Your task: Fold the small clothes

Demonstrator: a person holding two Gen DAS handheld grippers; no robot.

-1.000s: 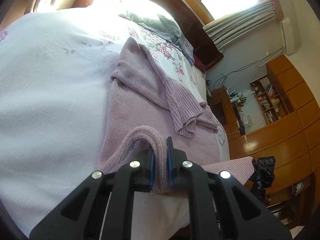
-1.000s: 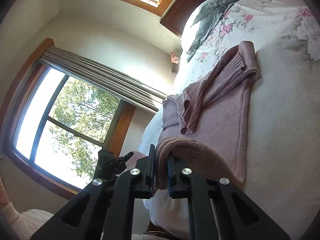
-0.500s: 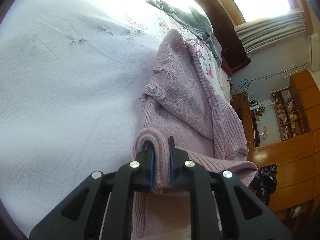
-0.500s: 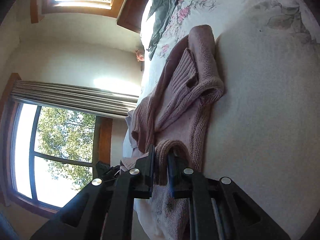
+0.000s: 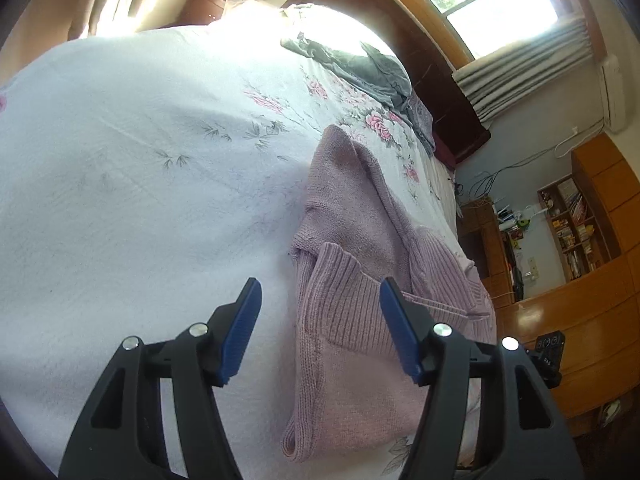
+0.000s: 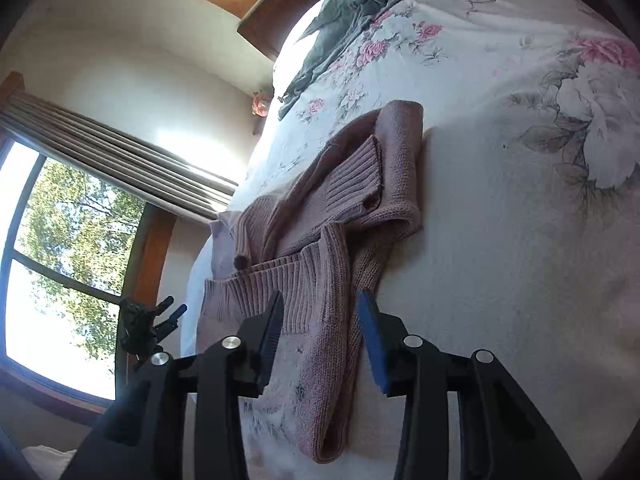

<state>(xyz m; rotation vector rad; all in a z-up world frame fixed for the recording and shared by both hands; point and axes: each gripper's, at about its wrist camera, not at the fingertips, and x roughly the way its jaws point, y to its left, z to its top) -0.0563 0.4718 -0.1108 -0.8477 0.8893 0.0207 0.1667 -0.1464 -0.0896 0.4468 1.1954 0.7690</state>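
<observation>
A pink knitted sweater (image 5: 352, 280) is seen lying folded on a bed (image 5: 140, 180) covered with a white flowered bedspread. In the left wrist view its long axis runs from the near edge of the bed toward the far headboard (image 5: 436, 80), and a ribbed hem band is laid across the body near the middle. A sleeve with a ribbed cuff is folded over the far part. The near fold is partly hidden behind the black gripper frames in both views.

The left gripper (image 5: 320, 320) is held just above the near part of the sweater, its blue-padded fingers (image 5: 240, 328) spread wide apart and gripping nothing. The right gripper (image 6: 320, 332) is held the same way over the other side of the sweater (image 6: 336, 248), fingers (image 6: 372, 344) apart and empty.

A grey garment (image 5: 360, 64) is seen crumpled at the far end of the bed, well apart from the sweater. Bookshelves (image 5: 572, 224) on the right are too small for their contents to be made out.
</observation>
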